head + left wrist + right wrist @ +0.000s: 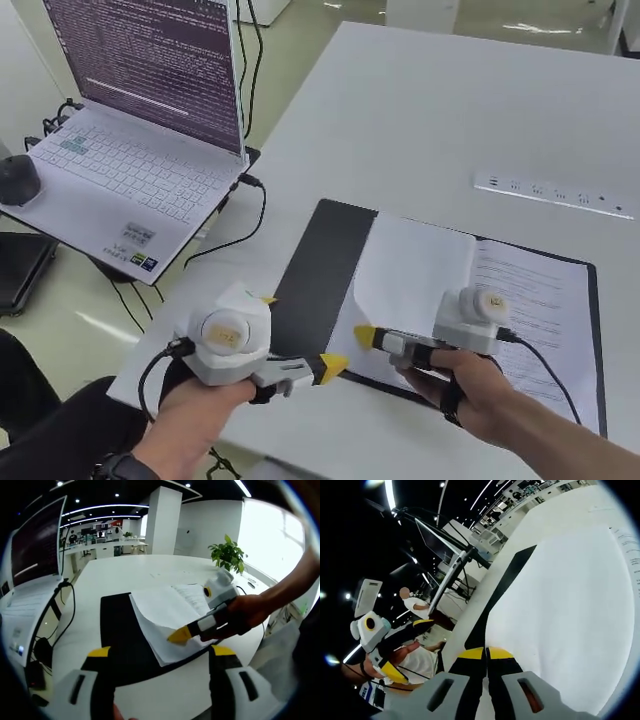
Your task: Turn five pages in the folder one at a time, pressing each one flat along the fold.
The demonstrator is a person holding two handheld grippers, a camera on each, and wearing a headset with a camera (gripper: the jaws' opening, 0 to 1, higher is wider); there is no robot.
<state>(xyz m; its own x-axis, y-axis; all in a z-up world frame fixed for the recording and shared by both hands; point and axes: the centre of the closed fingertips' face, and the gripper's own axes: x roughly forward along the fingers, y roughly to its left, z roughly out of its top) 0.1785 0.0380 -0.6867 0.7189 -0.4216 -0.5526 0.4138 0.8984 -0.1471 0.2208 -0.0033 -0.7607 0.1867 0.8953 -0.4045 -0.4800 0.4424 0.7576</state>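
Folder (322,268), black, lies open on the white table (430,100) near its front edge in the head view. A blank page (415,270) arches up over the fold, and a printed page (540,300) lies flat to its right. My right gripper (366,336), held in my right hand (470,390), has its yellow tips at the near left edge of the blank page. My left gripper (300,332), held in my left hand (195,410), hovers at the folder's near left corner and touches nothing. An open laptop (140,150) stands to the left. A power strip (555,193) lies beyond the folder.

Left gripper view: my left fingers (100,653) are spread wide with nothing between them. The folder's cover (117,630) lies ahead. The right gripper's tip rests at the blank page's edge, over that cover. A potted plant (227,555) stands past the table's far end.

Right gripper view: my right fingers (470,654) are pressed together tip to tip at the edge of the blank page, which spreads out ahead. I cannot tell whether paper is pinched between them. A strip of the cover runs along the page's left. The left gripper appears at the left with its fingers apart.
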